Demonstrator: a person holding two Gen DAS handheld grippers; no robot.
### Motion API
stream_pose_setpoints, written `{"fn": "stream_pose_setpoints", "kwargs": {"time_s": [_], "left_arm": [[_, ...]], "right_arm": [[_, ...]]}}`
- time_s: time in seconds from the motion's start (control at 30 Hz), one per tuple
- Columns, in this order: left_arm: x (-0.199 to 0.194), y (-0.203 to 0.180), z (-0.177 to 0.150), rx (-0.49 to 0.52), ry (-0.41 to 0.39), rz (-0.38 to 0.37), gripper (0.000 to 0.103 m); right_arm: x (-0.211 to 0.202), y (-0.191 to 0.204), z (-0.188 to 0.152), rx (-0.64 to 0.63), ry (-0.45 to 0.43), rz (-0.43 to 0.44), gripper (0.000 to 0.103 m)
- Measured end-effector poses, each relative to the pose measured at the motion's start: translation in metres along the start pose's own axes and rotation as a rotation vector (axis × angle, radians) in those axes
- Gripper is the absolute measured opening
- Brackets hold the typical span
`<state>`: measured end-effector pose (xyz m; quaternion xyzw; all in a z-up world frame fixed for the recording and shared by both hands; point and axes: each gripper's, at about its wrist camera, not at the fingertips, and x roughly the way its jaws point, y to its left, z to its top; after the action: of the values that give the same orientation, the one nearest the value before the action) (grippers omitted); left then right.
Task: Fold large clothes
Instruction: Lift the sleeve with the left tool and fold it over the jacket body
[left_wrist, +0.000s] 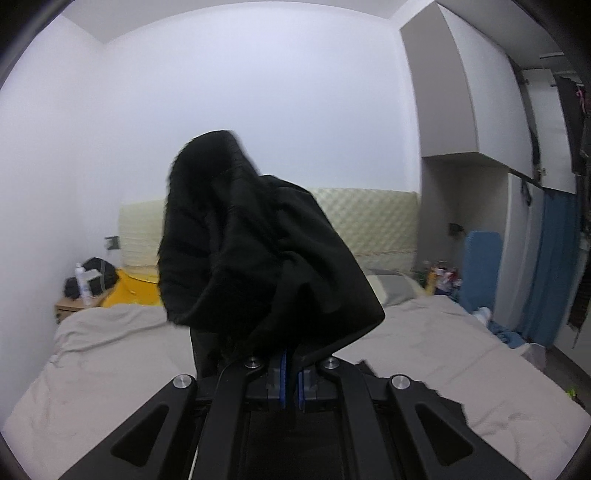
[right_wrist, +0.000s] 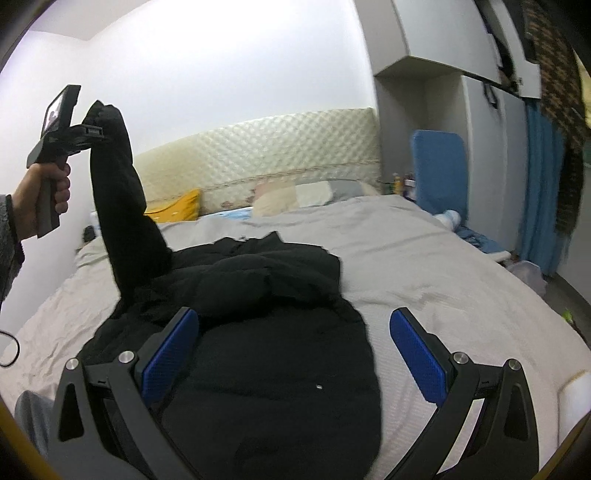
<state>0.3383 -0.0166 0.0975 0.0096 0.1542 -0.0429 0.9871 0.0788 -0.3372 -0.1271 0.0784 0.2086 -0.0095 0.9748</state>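
At the far left of the right wrist view a person's left hand (right_wrist: 46, 199) grips the handle of the left gripper (right_wrist: 96, 131), raised high above the bed (right_wrist: 424, 258); its jaws are clamped tight on one end of the black garment (right_wrist: 258, 332), which looks like a sleeve and hangs from the grip in a long dark column down to the rest of the cloth; in the left wrist view the same gripper (left_wrist: 291, 363) shows its blue pads (left_wrist: 283, 373) pressed together with the black fabric (left_wrist: 258, 240) bunched up in front of the lens, hiding much of the padded headboard (left_wrist: 369, 221) behind; the bulk of the garment lies spread and rumpled on the grey-beige sheet, across the middle of the bed, its nearest part reaching under the right gripper (right_wrist: 295, 343); a yellow cushion (right_wrist: 177, 208) rests near the headboard, left of the pale pillows (right_wrist: 295, 195); the right gripper hovers low over the near part of the garment with its jaws wide apart, the blue fingertips (right_wrist: 173, 350) holding nothing; further right a blue upright board (right_wrist: 439, 170) stands beside the bed, and a blue curtain (right_wrist: 539, 184) hangs by the grey wardrobe (right_wrist: 443, 44).
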Motion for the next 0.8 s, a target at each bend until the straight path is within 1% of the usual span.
{"fn": "stream_pose_setpoints", "kwargs": {"time_s": [0.07,0.17,0.3,0.4,0.5,0.6,0.7,0.73,0.8], "left_arm": [[0.007,-0.02,-0.007,0.003,0.011,-0.027,0.003],[0.022,-0.054,-0.019,0.013,0.044,-0.078,0.003],[0.034,-0.086,-0.04,0.04,0.092,-0.146,0.003],[0.05,-0.121,-0.063,0.09,0.132,-0.192,0.003],[0.065,-0.145,-0.09,0.114,0.17,-0.231,0.003],[0.082,-0.164,-0.119,0.117,0.218,-0.246,0.003],[0.105,-0.187,-0.156,0.122,0.29,-0.258,0.003],[0.11,-0.19,-0.162,0.124,0.303,-0.258,0.003],[0.121,-0.199,-0.185,0.14,0.34,-0.248,0.003]], "right_arm": [[-0.001,-0.005,-0.002,0.009,-0.003,-0.017,0.103],[-0.001,-0.016,-0.005,0.042,0.002,-0.014,0.103],[0.004,-0.025,-0.007,0.061,0.022,-0.012,0.103],[0.007,-0.033,-0.008,0.076,0.029,-0.007,0.103],[0.011,-0.04,-0.011,0.088,0.039,-0.005,0.103],[0.017,-0.045,-0.013,0.101,0.056,-0.006,0.103],[0.024,-0.051,-0.016,0.117,0.072,-0.002,0.103],[0.025,-0.053,-0.017,0.122,0.077,-0.001,0.103],[0.029,-0.056,-0.018,0.133,0.086,0.002,0.103]]}}
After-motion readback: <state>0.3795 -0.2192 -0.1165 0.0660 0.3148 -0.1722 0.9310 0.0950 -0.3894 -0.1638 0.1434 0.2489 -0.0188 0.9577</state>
